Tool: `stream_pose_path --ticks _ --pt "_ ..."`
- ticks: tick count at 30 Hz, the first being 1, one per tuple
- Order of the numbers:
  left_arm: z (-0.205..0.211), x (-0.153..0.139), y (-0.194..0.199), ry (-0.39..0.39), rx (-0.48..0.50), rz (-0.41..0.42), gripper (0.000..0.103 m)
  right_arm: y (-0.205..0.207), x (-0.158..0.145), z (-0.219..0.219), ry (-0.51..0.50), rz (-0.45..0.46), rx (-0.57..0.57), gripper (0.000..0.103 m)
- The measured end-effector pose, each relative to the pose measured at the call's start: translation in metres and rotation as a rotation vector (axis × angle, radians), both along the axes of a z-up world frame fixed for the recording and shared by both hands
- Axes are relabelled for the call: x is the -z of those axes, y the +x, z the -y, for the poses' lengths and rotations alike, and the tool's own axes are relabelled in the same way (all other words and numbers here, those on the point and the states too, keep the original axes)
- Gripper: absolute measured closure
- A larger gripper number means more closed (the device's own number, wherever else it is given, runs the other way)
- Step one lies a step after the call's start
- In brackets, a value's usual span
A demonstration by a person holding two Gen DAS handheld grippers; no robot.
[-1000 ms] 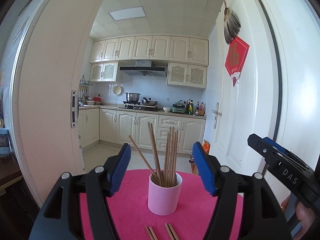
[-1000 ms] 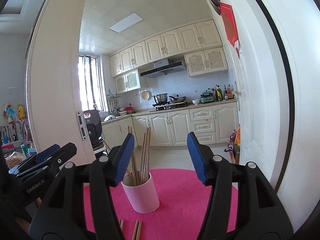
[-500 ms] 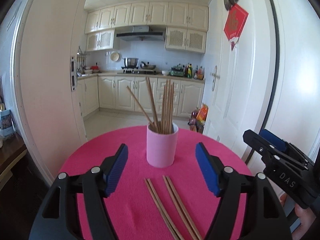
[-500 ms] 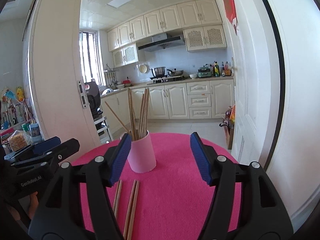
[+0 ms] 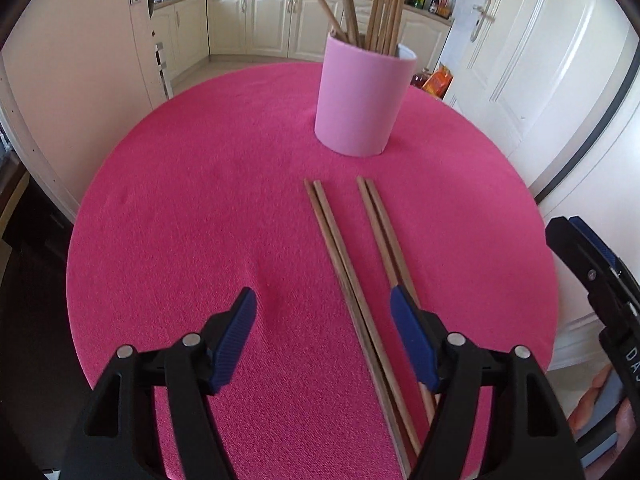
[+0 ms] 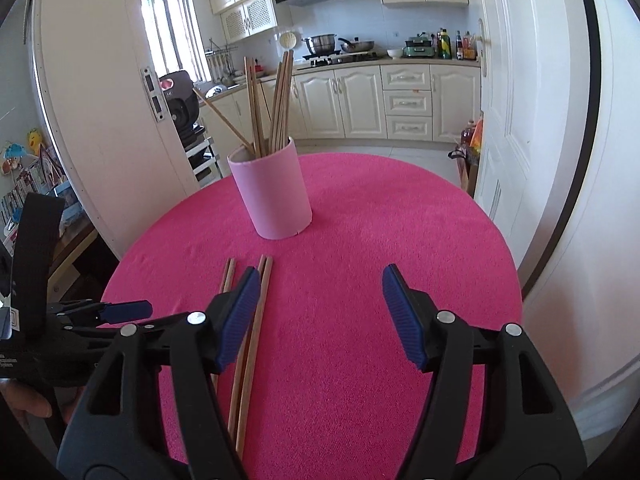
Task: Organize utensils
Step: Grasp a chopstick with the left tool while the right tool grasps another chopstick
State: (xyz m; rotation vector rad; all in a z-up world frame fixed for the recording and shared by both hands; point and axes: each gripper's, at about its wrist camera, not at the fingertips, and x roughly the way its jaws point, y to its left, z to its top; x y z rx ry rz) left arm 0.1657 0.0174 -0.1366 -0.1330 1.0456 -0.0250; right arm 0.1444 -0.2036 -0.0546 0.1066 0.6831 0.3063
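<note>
Four loose chopsticks lie flat on the pink round table (image 5: 180,200), as two pairs side by side: a left pair (image 5: 348,280) and a right pair (image 5: 384,232), with their far ends pointing to the pink cup (image 5: 360,100). The cup stands upright at the far side of the table and already holds a bundle of chopsticks (image 5: 372,4); it does not touch the loose ones.

Compared with one second ago, both cameras now look down at the table instead of straight into the kitchen. Then only the far tips of the loose pairs showed at the bottom edge of the left view; now almost their whole length is visible. I judge that both tools have been tilted down toward the loose pairs, so a pick-up is being prepared and the placing in the cup is not yet begun.

Left gripper (image 5: 324,336) is wide open and holds nothing; the left pair passes between its fingers, and the right pair runs under its right finger. Right gripper (image 6: 316,312) is also wide open and holds nothing, and the right pair (image 6: 252,340) lies under its left finger. Whether either gripper touches the table I cannot tell.
</note>
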Motion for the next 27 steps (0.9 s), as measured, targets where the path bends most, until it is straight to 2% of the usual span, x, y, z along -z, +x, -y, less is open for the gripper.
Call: stream_pose_path --ticks 4,10,14,20,24,27 --pt "0.003 0.012 0.009 0.037 -0.010 -0.064 0.035 0.002 0.006 0.004 0.001 -0.025 -0.006 0.040" --pt "0.001 0.025 0.015 0.059 -0.033 -0.110 0.035 0.003 0.012 0.004 0.000 -0.047 -0.010 0.040" --pt "0.000 0.025 0.020 0.059 -0.039 -0.111 0.035 0.006 0.016 0.004 0.003 -0.058 -0.012 0.040" --pt "0.011 0.024 0.029 0.111 -0.034 -0.116 0.035 0.014 0.021 0.000 -0.007 -0.084 -0.025 0.039" --pt "0.022 0.024 0.032 0.184 -0.006 -0.113 0.034 0.018 0.024 -0.004 -0.041 -0.118 -0.039 0.039" --pt "0.015 0.025 0.029 0.174 0.000 -0.115 0.034 0.021 0.027 -0.005 -0.058 -0.141 -0.058 0.039"
